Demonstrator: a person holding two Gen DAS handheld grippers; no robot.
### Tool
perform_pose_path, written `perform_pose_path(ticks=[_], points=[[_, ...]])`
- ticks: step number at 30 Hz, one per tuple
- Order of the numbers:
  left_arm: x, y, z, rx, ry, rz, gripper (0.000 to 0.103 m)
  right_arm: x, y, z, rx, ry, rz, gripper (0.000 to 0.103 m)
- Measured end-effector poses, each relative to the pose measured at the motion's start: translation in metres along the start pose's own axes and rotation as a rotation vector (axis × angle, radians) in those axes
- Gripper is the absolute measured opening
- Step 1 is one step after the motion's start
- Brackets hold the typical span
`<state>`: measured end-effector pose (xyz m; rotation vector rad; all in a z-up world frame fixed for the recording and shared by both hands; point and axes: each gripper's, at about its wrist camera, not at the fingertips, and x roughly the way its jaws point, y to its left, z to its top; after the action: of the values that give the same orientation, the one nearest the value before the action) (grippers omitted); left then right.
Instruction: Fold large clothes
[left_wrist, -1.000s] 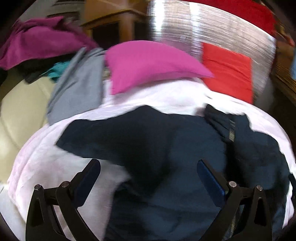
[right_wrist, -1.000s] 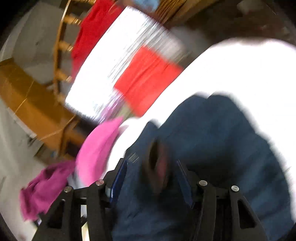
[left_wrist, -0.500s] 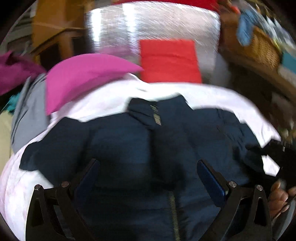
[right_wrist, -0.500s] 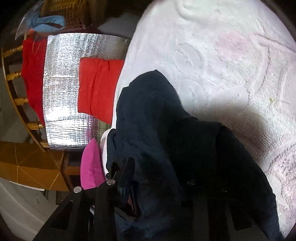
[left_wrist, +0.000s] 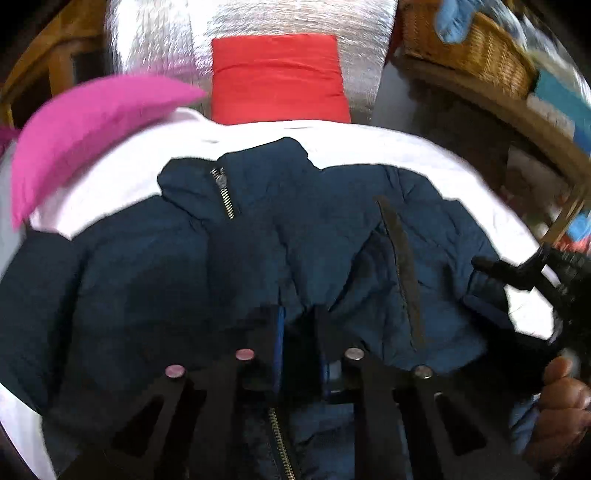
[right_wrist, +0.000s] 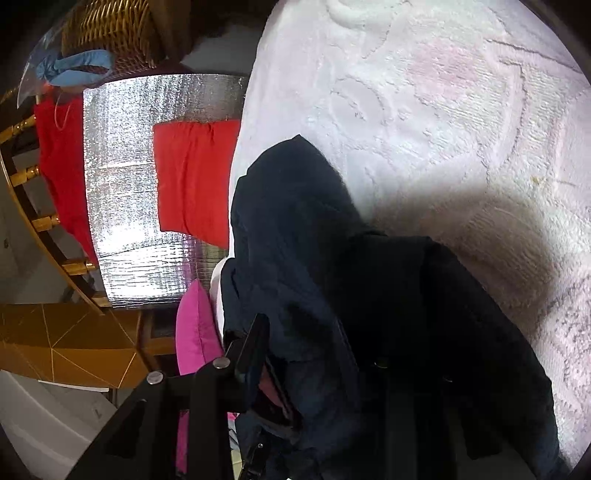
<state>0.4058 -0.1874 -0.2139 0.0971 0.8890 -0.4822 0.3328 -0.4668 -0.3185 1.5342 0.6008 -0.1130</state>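
Navy jacket (left_wrist: 288, 251) is laid across the white bedspread (left_wrist: 122, 177), collar at 12 o'clock, zip (left_wrist: 225, 195) seen at the collar and again at the bottom edge. Left tongs (left_wrist: 299, 347) are seen at 6 o'clock in the left view, pressed together on a ridge of jacket fabric beside the zip; jaws have just been closing, with cloth between them. Right tongs (left_wrist: 517, 273) are seen at 3 o'clock in that view, at the jacket's right edge, with a hand (left_wrist: 561, 402) below at 4 o'clock.

In the right view, right tongs (right_wrist: 314, 354) sit at 6 o'clock, pinching a thick bunch of jacket (right_wrist: 295, 229); one finger (right_wrist: 251, 343) is clear, the other is buried in dark cloth. Jaws have closed further within the last second, fabric between them. Jacket runs from 6 toward 11 o'clock over the bedspread (right_wrist: 424, 110).

Pink pillow (left_wrist: 85, 125) lies at 10 o'clock on the bed, just beside the jacket. Red cloth (left_wrist: 277, 77) is set against silver foil (left_wrist: 258, 18) at 12 o'clock. Wicker basket (left_wrist: 469, 48) is at 1 o'clock.
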Motion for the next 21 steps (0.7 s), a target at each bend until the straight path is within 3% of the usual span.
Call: perform_pose_path(ticks=[2,5,8,10,11,12,13,14,15,16,21], points=[[-0.009,0.012,0.003,-0.046,-0.009,-0.031,0.003,0.001,0.004,-0.001,-0.012,-0.003,-0.010,0.040],[-0.026,0.033,0.005,-0.094,-0.047,-0.010,0.002,0.002,0.008,-0.002,-0.030,-0.005,-0.023,0.040],[-0.038,0.045,0.003,-0.101,-0.058,0.033,0.003,-0.006,0.013,-0.009,-0.057,-0.043,-0.034,0.043],[-0.044,0.049,0.002,-0.086,-0.055,0.106,0.004,-0.015,0.030,-0.017,-0.134,-0.096,-0.030,0.046],[-0.047,0.054,0.001,-0.078,-0.050,0.148,0.009,-0.016,0.040,-0.021,-0.184,-0.099,-0.011,0.046],[-0.046,0.057,0.001,-0.076,-0.045,0.169,0.028,-0.011,0.056,-0.027,-0.254,-0.041,0.087,0.048],[-0.049,0.063,-0.001,-0.081,-0.033,0.202,0.042,-0.006,0.058,-0.029,-0.255,0.000,0.127,0.055],[-0.050,0.070,-0.001,-0.094,-0.026,0.230,0.068,0.003,0.057,-0.030,-0.234,0.054,0.159,0.061],[-0.054,0.079,-0.003,-0.115,-0.030,0.253,0.071,0.003,0.057,-0.030,-0.234,0.054,0.159,0.073],[-0.059,0.089,-0.005,-0.133,-0.036,0.272,0.071,0.009,0.054,-0.032,-0.209,0.082,0.172,0.076],[-0.085,0.135,-0.013,-0.179,-0.058,0.389,0.071,0.046,0.048,-0.039,-0.183,0.215,0.137,0.076]])
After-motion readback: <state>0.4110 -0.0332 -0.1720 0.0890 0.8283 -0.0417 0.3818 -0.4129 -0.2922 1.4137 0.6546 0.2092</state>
